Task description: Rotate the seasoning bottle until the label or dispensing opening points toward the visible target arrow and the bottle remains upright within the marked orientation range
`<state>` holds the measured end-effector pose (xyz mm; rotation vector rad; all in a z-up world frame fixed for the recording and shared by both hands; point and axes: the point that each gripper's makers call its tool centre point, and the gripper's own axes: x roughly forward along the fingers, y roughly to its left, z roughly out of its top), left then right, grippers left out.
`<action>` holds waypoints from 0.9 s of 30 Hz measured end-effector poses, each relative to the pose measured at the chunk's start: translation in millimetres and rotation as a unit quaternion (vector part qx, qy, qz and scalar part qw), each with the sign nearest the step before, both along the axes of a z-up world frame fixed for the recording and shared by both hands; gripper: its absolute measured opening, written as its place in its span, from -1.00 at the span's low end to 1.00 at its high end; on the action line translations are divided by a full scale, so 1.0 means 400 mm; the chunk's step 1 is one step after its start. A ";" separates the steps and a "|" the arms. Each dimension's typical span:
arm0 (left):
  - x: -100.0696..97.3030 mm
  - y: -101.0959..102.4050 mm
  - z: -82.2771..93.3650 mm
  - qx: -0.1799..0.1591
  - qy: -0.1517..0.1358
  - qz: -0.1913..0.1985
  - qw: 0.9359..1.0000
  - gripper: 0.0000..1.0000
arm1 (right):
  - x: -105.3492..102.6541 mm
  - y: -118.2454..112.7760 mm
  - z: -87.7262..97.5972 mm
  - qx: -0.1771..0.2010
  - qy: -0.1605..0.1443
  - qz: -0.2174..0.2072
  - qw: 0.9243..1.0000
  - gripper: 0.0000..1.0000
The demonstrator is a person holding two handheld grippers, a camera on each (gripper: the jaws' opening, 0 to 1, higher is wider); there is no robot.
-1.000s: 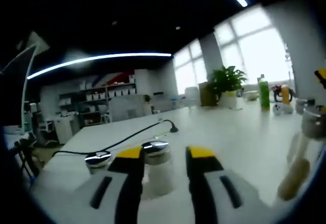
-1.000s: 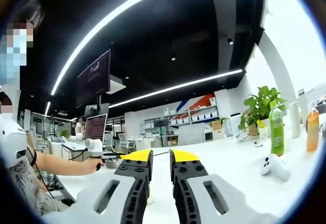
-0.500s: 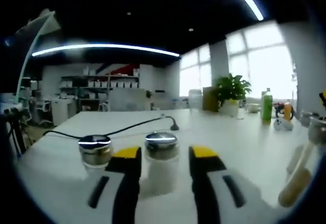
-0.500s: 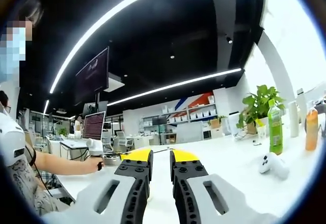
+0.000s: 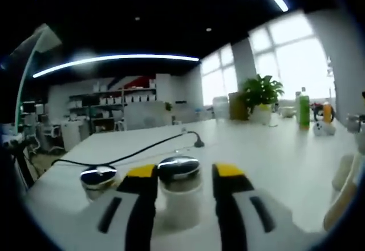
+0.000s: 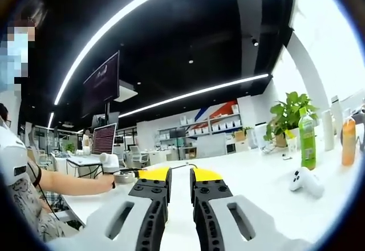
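With the left claw (image 5: pixel 181 174) spread around the upright, chrome-capped translucent seasoning bottle (image 5: pixel 179 197) standing on the white worktop (image 5: pixel 274 148) between its jaws, an off-centre squeeze could tip it; the right claw (image 6: pixel 179 177) is nearly closed, empty.

Left gripper (image 5: pixel 179 174): jaws level, reaching forward from the bottom of the left gripper view, yellow tips spread wide apart with a clear gap between them. Whether either pad touches anything cannot be told.

Right gripper (image 6: pixel 180 175): jaws point forward and slightly up in the right gripper view, yellow tips drawn close, only a narrow slit between them, nothing held.

Person's forearm (image 6: pixel 74 183) extends from the left edge of the right gripper view, hand (image 6: pixel 110 181) forward, just left of the right gripper's tips.
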<state>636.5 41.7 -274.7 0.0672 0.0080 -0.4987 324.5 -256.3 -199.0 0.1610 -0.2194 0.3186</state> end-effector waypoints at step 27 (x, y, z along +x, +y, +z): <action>-0.006 -0.015 -0.004 0.023 0.005 -0.046 0.999 -0.37 | 0.011 -0.002 -0.023 0.009 0.015 0.011 1.000 -0.86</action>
